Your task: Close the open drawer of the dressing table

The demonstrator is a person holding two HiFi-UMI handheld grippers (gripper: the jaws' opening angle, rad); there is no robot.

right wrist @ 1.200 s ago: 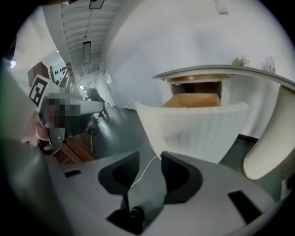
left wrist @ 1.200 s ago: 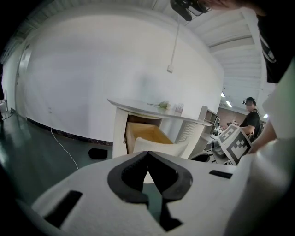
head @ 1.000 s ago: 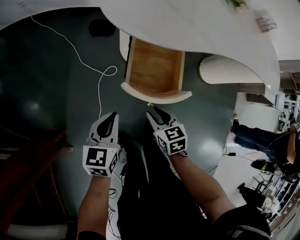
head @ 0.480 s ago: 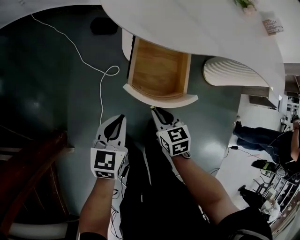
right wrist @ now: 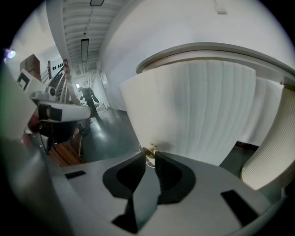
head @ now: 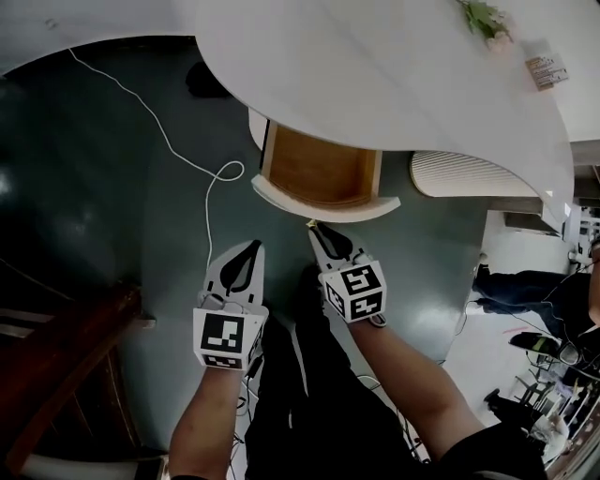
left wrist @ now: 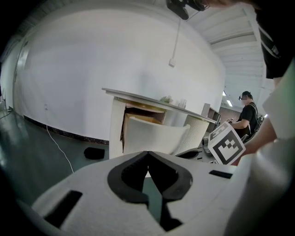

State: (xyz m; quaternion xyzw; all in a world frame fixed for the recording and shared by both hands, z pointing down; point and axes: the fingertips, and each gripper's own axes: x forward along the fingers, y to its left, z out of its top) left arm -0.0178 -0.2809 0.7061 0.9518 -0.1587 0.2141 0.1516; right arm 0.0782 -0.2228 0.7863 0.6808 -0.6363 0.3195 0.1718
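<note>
Right now the fingers of my right gripper [right wrist: 151,154] are narrow, having just been closing, and they pinch the small brass knob [right wrist: 150,148] at their tips. That knob sits low on the curved, ribbed white drawer front [right wrist: 193,110], which fills most of the right gripper view. Behind the front, in the head view, the drawer [head: 323,169] shows its bare wooden inside. It is still partly pulled out, with its back part under the rounded white top of the dressing table [head: 375,66].

My left gripper [left wrist: 147,153] has its fingertips touching each other, with nothing between them. It hovers above the floor, beside the right one and apart from the drawer, pointing towards the table.

Each gripper carries a cube with black and white square markers, and the right marker cube [head: 356,291] sits just behind the fingers.

Further out, the floor [head: 112,187] is dark grey-green and glossy. A thin white cable [head: 202,178] runs across it and loops just left of the drawer. A small dark object [head: 208,80] lies on the floor at the table's edge. A ribbed white piece of furniture [head: 469,173] stands to the drawer's right. On the tabletop's far side lie a green sprig [head: 485,17] and a small printed card [head: 547,67]. A person [left wrist: 249,110] stands in the background.
</note>
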